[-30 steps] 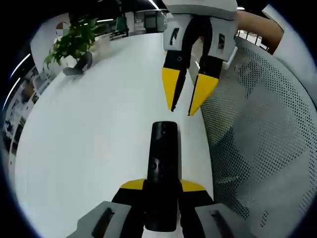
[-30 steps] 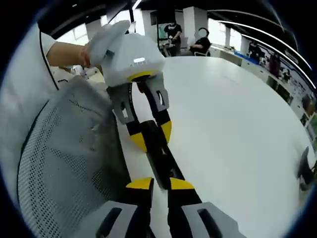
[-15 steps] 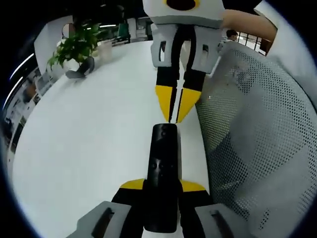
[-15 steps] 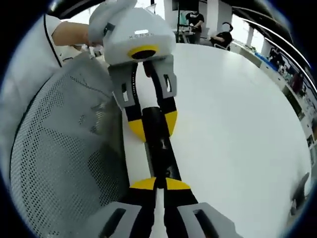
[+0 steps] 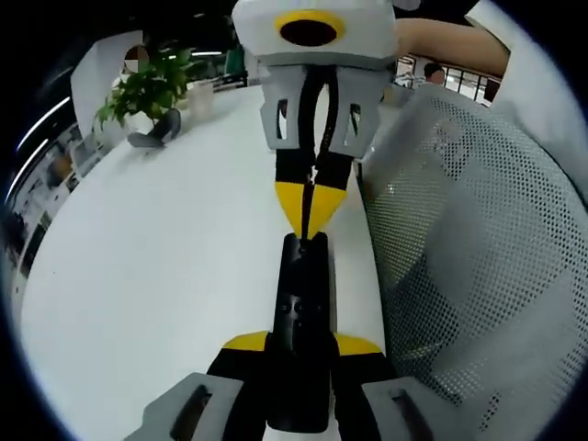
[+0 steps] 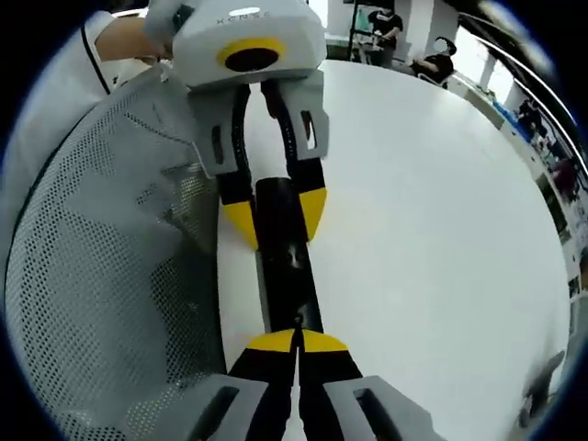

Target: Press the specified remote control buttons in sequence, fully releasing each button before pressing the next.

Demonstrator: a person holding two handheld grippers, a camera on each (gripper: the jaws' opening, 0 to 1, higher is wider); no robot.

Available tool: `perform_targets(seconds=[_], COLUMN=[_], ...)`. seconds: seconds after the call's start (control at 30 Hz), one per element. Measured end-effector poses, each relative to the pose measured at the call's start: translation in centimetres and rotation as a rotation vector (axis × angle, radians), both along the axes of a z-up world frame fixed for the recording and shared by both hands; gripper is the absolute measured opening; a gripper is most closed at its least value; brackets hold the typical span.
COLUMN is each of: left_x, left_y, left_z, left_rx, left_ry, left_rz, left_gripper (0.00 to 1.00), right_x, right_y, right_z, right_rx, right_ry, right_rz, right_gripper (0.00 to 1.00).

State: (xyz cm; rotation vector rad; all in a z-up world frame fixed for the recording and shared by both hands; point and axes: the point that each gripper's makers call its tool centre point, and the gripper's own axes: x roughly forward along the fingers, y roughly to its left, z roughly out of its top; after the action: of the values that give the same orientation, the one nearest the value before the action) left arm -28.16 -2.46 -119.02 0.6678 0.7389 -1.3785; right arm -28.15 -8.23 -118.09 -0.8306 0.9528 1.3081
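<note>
Left gripper view: closed right hand-held gripper [image 5: 311, 230] on remote [image 5: 301, 312]

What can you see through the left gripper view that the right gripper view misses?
Left gripper view alone: a potted plant at the far end of the white table, with a dark object beside it.

Right gripper view alone: people seated beyond the table.

Both: the black remote control clamped in the left gripper, the right gripper with jaws together and tips at the remote's far end, and the grey mesh chair back alongside.
</note>
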Motion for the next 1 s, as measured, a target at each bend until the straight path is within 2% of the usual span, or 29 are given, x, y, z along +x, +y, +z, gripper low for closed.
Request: perform_targets(seconds=[0.1,0.2,0.53,0.63,0.8,0.87,1.0], left_x=[0.0,-0.01,-0.06,-0.09,-0.08,-0.07,-0.08], left_y=[-0.02,-0.05,-0.04,0.0,-0.03,-0.06,-0.03], left_z=[0.01,0.0,0.04,0.08,0.09,0.1,0.15], left_rx=[-0.004,-0.008,-0.028,-0.044,-0.068,-0.08,-0.106], left_ry=[-0.001,0.0,-0.001,-0.003,-0.006,-0.006,-0.009], left_rz=[-0.001,0.001,0.003,0.002,0.004,0.016,0.033], left_gripper=[0.24,0.24,0.24,0.24,0.24,0.24,0.25], right_x=[-0.02,-0.07,-0.07,-0.03,0.05,0.1,0.17], right_y=[-0.06,-0.4,-0.21,-0.17,-0.32,-0.36,-0.39], right_z=[-0.05,-0.11,-0.37,-0.44,-0.43,-0.4,-0.34], right_rx=[-0.019,-0.07,-0.155,-0.187,-0.2,-0.187,-0.125], right_ry=[0.002,-0.012,-0.038,-0.054,-0.064,-0.061,-0.062], right_rz=[0.019,0.06,0.105,0.093,0.076,0.056,-0.044], right_gripper=[0.0,0.0,0.0,0.0,0.0,0.0,0.0])
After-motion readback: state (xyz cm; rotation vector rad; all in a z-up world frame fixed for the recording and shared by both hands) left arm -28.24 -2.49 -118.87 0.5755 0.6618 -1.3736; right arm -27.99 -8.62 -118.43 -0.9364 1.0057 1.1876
